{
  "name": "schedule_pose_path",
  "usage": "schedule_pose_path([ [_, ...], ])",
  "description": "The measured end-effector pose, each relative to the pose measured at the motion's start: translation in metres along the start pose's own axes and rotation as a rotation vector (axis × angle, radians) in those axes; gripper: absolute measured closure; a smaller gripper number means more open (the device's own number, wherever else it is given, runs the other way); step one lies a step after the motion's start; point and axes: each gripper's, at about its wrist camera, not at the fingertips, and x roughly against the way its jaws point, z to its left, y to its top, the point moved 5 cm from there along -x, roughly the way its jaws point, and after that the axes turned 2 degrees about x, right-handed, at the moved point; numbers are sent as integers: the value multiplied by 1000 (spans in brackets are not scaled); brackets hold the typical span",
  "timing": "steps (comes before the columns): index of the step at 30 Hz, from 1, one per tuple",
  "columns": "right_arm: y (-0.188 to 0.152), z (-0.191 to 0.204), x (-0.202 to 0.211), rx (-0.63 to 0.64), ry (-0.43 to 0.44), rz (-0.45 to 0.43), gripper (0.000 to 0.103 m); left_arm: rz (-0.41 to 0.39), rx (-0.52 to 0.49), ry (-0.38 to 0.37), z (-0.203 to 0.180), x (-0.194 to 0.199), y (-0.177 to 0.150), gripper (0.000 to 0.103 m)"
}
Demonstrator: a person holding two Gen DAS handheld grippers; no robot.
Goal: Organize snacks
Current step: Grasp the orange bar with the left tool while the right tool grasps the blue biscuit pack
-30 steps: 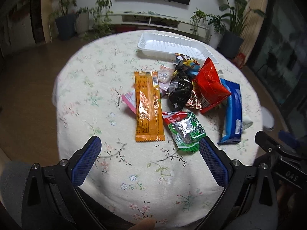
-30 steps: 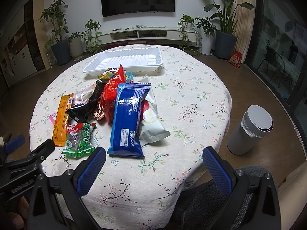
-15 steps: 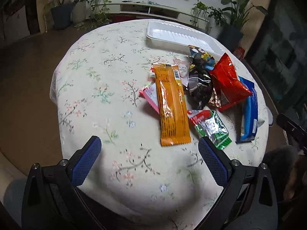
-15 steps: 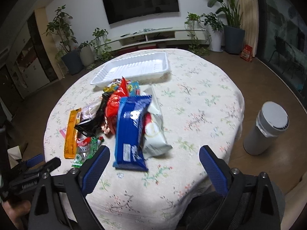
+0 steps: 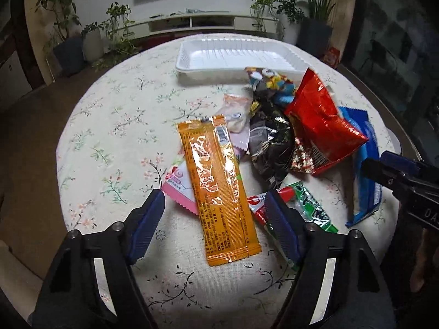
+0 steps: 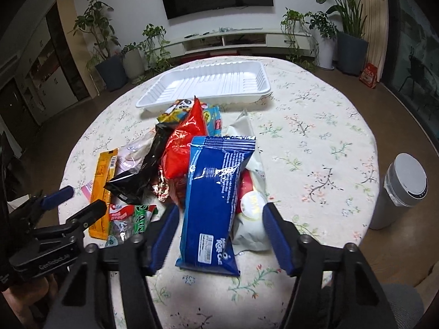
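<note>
Both tongs, closing, straddle packets apparently ungripped: left tongs [image 5: 214, 205] orange packet [image 5: 219, 186], right tongs [image 6: 219, 219] blue packet [image 6: 216, 192].

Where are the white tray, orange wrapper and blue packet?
white tray [image 5: 236, 56], left wrist view, ribbed floor.
orange wrapper [image 5: 219, 183], left wrist view, middle of its shiny face.
blue packet [image 6: 214, 194], right wrist view, middle of its face.

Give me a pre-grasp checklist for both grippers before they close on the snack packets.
1. Left gripper straddles long orange foil packet, jaws just narrowing, pads not pressing: ok.
2. Right gripper straddles blue cookie packet, jaws just narrowing, pads not pressing: ok.
3. White plastic tray empty, ready: ok.
4. Orange packet free of neighbours: not ok, it overlaps a pink packet.
5. Blue packet free: not ok, it lies on a white pouch.
</note>
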Motion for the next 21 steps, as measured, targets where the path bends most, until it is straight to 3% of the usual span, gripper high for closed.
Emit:
schedule_pose_path([
  [8,1,5,-8,63,-49,-27,40,1,20,-21,6,-15,2,29],
  [12,0,11,-9,129,-88,-34,51,10,11,-24,5,-19,2,29],
  [15,-1,17,-11,164,-77,-34,70,14,24,-32,7,-20,3,29],
  [21,-2,14,-8,121,9,-45,74,17,50,-56,12,-19,4,33],
])
